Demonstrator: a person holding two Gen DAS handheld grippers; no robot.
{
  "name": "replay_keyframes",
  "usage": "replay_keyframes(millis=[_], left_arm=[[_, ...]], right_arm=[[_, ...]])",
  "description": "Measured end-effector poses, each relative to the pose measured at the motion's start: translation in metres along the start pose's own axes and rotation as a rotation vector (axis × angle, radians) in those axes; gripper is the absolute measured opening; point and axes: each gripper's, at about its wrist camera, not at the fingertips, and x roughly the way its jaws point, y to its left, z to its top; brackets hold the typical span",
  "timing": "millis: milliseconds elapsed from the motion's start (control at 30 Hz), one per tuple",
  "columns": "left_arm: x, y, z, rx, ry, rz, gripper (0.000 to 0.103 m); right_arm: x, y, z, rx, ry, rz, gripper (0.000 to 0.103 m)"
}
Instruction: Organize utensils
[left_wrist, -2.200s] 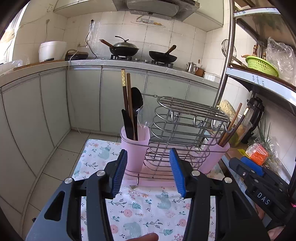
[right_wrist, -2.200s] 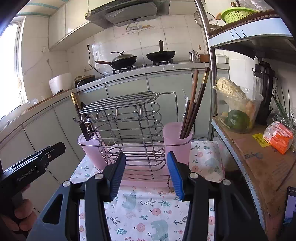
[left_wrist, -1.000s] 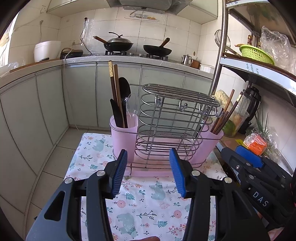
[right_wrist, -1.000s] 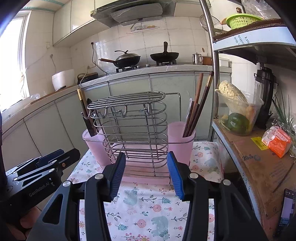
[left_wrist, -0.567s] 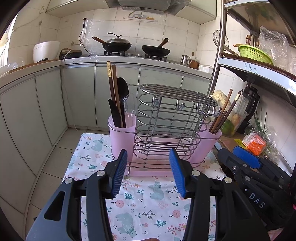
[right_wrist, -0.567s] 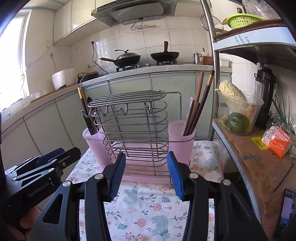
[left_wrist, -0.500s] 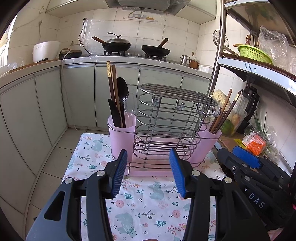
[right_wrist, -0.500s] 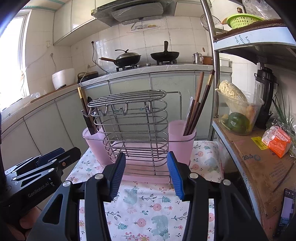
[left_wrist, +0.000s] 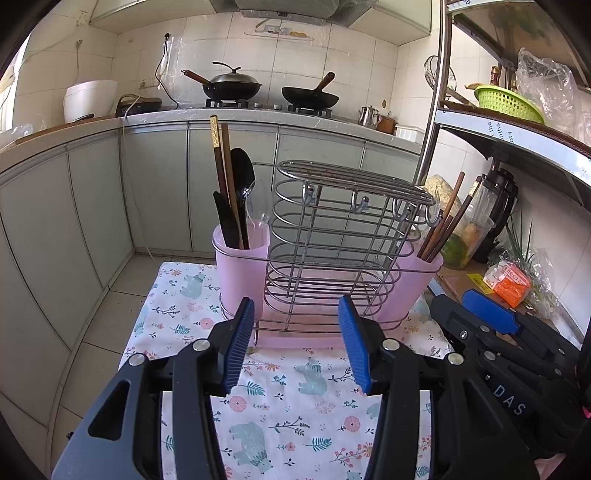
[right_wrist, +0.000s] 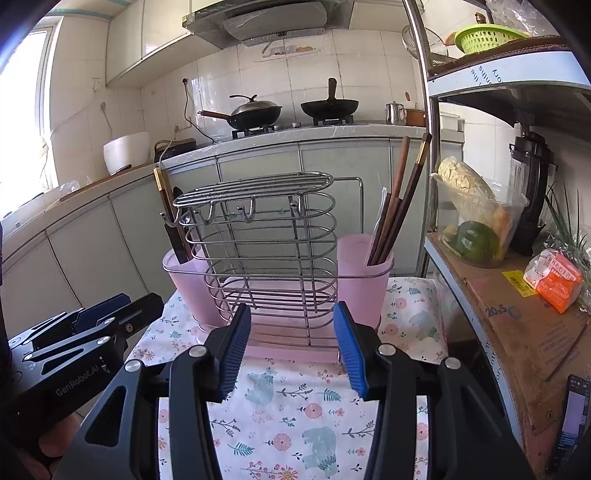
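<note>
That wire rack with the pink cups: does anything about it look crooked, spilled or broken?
Nothing stands out. The chrome wire rack stands upright on the floral cloth, both pink plastic cups sit upright at its ends, and the utensils stand inside them.

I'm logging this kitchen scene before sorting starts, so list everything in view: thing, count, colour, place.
wire rack: one, silver, on floral cloth
cups: two, pink, left cup and right cup at the rack's ends
chopsticks: brown, in both cups
black spoon: one, left cup
woks: two, black, stove
rice cooker: one, white, counter
basket: one, green, shelf
left gripper: jaws open, empty
right gripper: jaws open, empty
</note>
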Motion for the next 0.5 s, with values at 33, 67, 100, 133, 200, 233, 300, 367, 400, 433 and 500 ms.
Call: replay_keyframes(millis=[33,67,100,133,200,233,300,367,400,433,500], left_arm=[[0.001,0.0,-0.001,0.0,0.002,0.0,0.048],[0.002,0.0,-0.001,0.0,0.004,0.0,0.048],[0.002,0.0,-0.001,-0.001,0.004,0.002,0.048],[0.003,0.0,-0.001,-0.001,0.004,0.001,0.048],[0.004,0.0,-0.001,0.001,0.004,0.005,0.048],[0.004,0.0,-0.001,0.0,0.006,0.007,0.048],[0.007,0.001,-0.002,-0.004,0.014,0.007,0.048],[0.009,0.002,-0.002,-0.004,0.018,0.008,0.048],[0.01,0.003,-0.003,-0.005,0.021,0.008,0.048],[0.01,0.003,-0.003,-0.006,0.023,0.007,0.048],[0.013,0.003,-0.004,-0.004,0.027,0.007,0.048]], right_arm=[[0.0,0.0,0.0,0.0,0.001,0.0,0.046],[0.001,-0.001,0.0,0.0,0.002,0.0,0.046],[0.002,-0.001,-0.001,0.0,0.004,0.0,0.046],[0.002,-0.002,-0.001,0.0,0.006,0.001,0.046],[0.004,-0.001,-0.001,0.0,0.008,-0.001,0.046],[0.004,-0.002,-0.001,0.0,0.01,-0.001,0.046],[0.006,-0.002,-0.002,0.0,0.014,-0.002,0.046],[0.008,-0.003,-0.003,0.001,0.019,-0.002,0.046],[0.009,-0.003,-0.003,0.001,0.021,-0.002,0.046],[0.01,-0.004,-0.004,0.001,0.024,-0.002,0.046],[0.012,-0.004,-0.005,0.001,0.03,-0.003,0.046]])
